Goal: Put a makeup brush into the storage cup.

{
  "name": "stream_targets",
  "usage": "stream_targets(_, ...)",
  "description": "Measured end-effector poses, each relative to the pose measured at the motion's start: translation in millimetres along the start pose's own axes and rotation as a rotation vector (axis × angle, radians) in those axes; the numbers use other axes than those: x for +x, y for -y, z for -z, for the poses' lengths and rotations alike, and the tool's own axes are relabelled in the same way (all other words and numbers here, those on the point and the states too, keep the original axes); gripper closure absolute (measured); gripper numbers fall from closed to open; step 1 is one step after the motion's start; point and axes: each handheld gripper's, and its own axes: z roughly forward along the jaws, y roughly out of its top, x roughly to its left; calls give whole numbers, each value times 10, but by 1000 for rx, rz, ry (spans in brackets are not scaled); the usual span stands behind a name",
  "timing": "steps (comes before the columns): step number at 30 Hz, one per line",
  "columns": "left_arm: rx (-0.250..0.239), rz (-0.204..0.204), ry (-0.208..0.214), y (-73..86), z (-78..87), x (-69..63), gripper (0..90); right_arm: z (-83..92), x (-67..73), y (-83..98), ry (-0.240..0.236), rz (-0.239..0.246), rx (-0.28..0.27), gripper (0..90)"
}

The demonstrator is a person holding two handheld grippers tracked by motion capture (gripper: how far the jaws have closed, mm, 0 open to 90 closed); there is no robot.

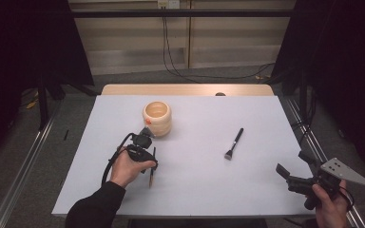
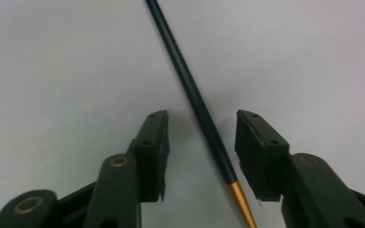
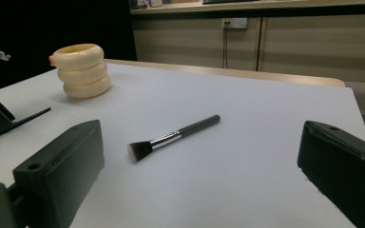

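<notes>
A thin paintbrush (image 2: 195, 95) with a dark handle and a gold ferrule lies flat on the white table (image 1: 209, 190). My left gripper (image 2: 202, 137) points down over it, one jaw on each side of the handle, with a gap between each pad and the brush. In the high view the left gripper (image 1: 146, 161) sits in front of a cream ringed cup (image 1: 157, 118), and the brush tip (image 1: 150, 179) pokes out toward the near edge. My right gripper (image 1: 294, 164) is held wide open at the table's near right corner, with nothing between its jaws.
A short makeup brush (image 1: 234, 143) with a black handle, silver ferrule and dark bristles lies right of centre, also ahead of the right gripper (image 3: 171, 138). The cream cup (image 3: 82, 71) stands at the far left of that view. Cables hang beyond the table's wooden far edge (image 1: 185, 89).
</notes>
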Motion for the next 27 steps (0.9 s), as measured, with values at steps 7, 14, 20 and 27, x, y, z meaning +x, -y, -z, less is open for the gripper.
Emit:
stream_targets(7,4,7,-17,-4,-3,29,652,2,3,1,-4,3,3,13)
stream_targets(14,9,-17,-35,-2,0,56,756,0,2,3,-3,9,3,13)
stream_targets(20,16,-23,-54,28,11,25,756,-2,0,4,-6,6,8,13)
stream_targets(27,16,-74,-86,42,-13,-4,815,-10,11,6,-14,11,14,13)
